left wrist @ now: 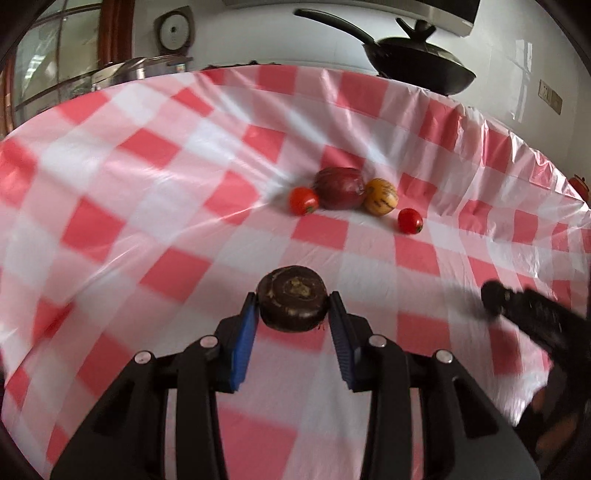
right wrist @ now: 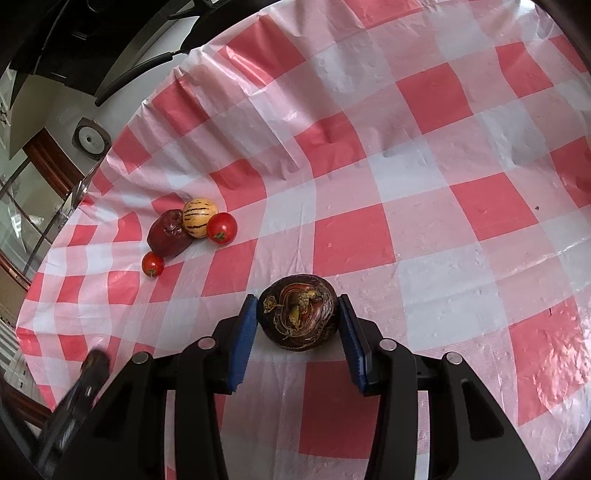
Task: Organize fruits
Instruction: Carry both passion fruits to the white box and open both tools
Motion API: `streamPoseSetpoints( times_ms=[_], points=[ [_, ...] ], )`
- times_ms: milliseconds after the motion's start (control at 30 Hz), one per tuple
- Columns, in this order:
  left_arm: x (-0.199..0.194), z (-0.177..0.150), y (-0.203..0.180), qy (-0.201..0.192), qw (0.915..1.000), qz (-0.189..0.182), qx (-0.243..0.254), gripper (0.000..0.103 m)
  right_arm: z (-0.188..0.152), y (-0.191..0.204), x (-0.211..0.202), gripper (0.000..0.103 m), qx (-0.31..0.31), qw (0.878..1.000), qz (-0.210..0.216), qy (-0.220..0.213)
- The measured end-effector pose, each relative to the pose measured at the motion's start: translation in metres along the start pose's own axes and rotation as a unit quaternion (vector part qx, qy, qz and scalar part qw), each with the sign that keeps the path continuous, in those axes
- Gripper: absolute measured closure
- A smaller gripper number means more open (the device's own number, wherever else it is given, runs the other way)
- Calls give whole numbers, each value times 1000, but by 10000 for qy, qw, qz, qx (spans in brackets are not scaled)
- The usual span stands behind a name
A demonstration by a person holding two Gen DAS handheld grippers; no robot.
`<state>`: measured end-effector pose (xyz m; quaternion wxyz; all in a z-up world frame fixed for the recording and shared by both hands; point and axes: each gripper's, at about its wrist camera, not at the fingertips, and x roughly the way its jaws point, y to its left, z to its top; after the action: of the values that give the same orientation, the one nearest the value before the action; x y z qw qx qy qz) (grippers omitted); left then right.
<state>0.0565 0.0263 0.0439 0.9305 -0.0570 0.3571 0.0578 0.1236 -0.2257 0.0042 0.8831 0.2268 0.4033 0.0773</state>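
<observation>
Each claw pinched a dark chestnut, the left gripper (left wrist: 293, 306) on one chestnut (left wrist: 293, 297) and the right gripper (right wrist: 297, 319) on another (right wrist: 297, 312), so carrying them to the fruit pile (right wrist: 184, 229) on the cloth (right wrist: 443, 184) looked next.

**Background items**

A red-and-white checked plastic cloth (left wrist: 155, 147) covers the tabletop. Beyond its far edge, a black frying pan (left wrist: 417, 66) with a long handle sits by the white wall. A steel pot lid (left wrist: 122, 70) and a round wall-mounted device (left wrist: 173, 31) stand to the left.
</observation>
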Motion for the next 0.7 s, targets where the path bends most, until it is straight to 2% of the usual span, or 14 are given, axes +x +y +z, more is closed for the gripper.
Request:
streamPoseSetpoints(
  times_ms=[167,333,433,567,700],
  points=[
    [-40,-33,29,40,9999,82,-97,64,-1,0,-2,59,-7,10000,1,7],
    [-85,-64,57,-41,9997,236,61,64,-14,8,-13,59,-144,9996,194,130],
    [-103,-87,78,-14,9993,353,150,64,-41,19,-28,59,-109,9992,334,189],
    [-115,-107,104,73,9993,369,-6,64,-85,54,-48,59,-368,9967,671,260],
    [-129,-123,127,39,9990,421,-176,64,-116,89,-62,59,-754,9943,718,207]
  ],
)
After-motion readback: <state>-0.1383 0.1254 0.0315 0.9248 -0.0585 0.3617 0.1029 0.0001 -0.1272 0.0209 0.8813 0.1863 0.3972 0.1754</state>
